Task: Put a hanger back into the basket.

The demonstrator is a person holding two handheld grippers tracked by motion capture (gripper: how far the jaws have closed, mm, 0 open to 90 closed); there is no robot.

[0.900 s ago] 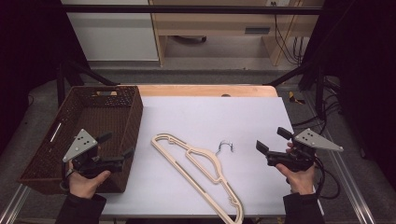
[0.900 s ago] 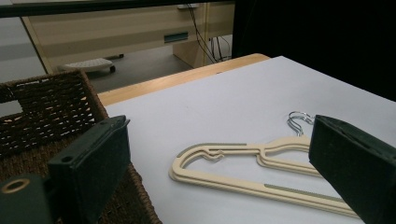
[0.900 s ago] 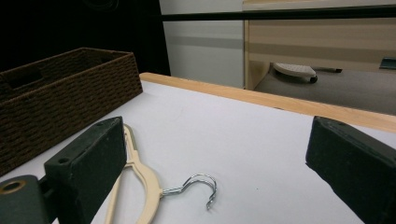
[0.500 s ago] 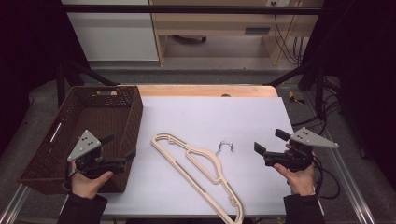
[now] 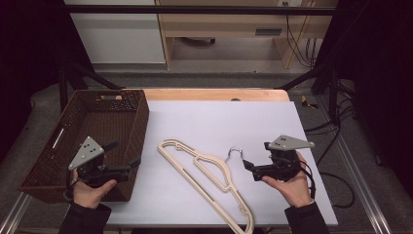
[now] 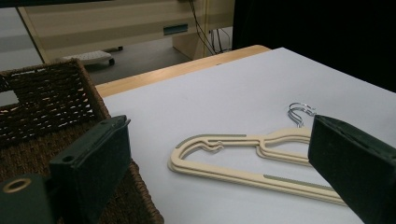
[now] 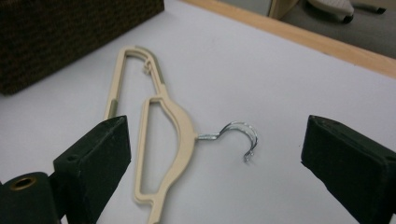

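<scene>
Hook (image 7: 240, 135) of the hanger (image 5: 209, 178) lies on the table (image 5: 272, 122) dead ahead of our spread right claw (image 5: 246, 165); its long axis runs away leftward; our left claw (image 5: 131, 163), also spread, sits farther.

My white table (image 5: 219, 122) is evenly, softly lit from above; surroundings fall dark, and my close jaws blur.

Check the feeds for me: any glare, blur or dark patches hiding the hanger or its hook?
High view: even light on the white table, hanger clear, dark surroundings at both sides. Left gripper view: hanger sharp, near tongs soft, black upper right. Right gripper view: metal hook glints slightly but reads fine, with a faint shadow beneath; nothing hidden.
</scene>
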